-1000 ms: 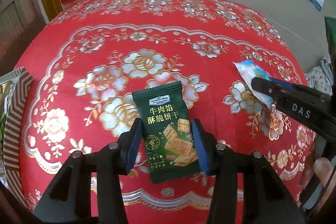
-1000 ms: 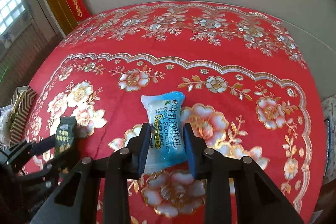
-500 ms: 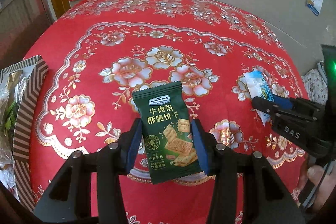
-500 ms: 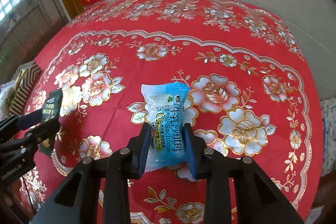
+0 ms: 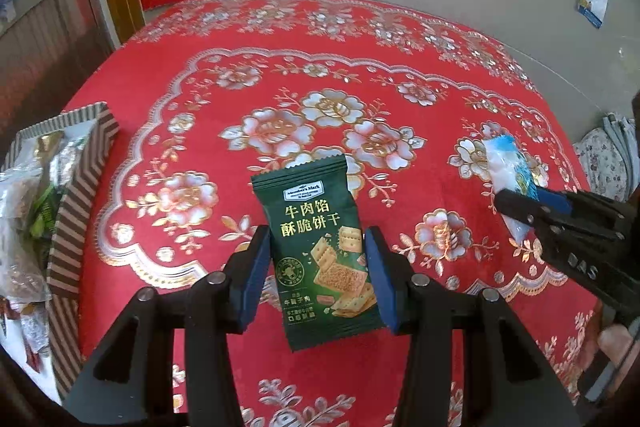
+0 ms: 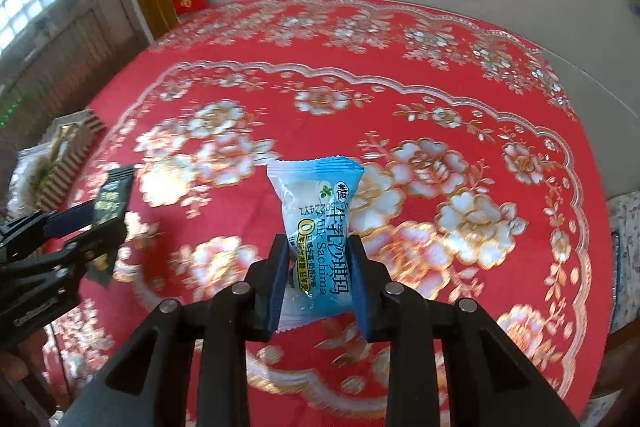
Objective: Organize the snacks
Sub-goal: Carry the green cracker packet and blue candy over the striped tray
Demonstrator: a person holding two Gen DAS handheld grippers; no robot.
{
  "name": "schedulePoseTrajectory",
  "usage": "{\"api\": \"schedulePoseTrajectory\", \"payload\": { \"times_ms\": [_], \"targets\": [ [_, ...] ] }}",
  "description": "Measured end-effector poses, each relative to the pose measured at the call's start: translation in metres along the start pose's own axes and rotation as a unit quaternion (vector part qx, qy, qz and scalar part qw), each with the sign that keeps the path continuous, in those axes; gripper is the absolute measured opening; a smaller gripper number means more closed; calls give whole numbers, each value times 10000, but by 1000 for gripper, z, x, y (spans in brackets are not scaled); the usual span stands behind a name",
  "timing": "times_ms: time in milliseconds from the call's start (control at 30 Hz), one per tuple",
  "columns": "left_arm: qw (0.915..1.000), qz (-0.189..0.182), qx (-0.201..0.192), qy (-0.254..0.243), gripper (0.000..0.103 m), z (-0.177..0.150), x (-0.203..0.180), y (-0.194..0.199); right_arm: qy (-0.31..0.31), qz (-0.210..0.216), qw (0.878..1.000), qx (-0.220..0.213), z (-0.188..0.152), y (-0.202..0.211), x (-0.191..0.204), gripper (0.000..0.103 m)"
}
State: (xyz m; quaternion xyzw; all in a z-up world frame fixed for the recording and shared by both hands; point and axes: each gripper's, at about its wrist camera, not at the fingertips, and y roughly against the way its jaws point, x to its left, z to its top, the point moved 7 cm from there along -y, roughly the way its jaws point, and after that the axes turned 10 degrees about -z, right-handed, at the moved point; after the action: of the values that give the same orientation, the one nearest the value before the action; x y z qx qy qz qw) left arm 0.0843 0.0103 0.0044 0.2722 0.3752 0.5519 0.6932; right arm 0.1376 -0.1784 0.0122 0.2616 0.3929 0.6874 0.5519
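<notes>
Claws grip two packets.

Both grippers are travelling leftward over the red floral tabletop, toward its left edge. In the left wrist view the striped box of snacks is coming further into view, and the wall above the tabletop is showing more. The right gripper is squeezing tighter on the blue packet between its pads, and its view is blurring.
</notes>
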Motion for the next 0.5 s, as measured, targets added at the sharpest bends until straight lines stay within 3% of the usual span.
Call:
{"api": "schedulePoseTrajectory", "payload": {
  "times_ms": [500],
  "targets": [
    [9989, 290, -368, 60, 49, -19, 43, 50, 100, 781, 9963, -337, -15, 41, 89, 28]
  ]
}}
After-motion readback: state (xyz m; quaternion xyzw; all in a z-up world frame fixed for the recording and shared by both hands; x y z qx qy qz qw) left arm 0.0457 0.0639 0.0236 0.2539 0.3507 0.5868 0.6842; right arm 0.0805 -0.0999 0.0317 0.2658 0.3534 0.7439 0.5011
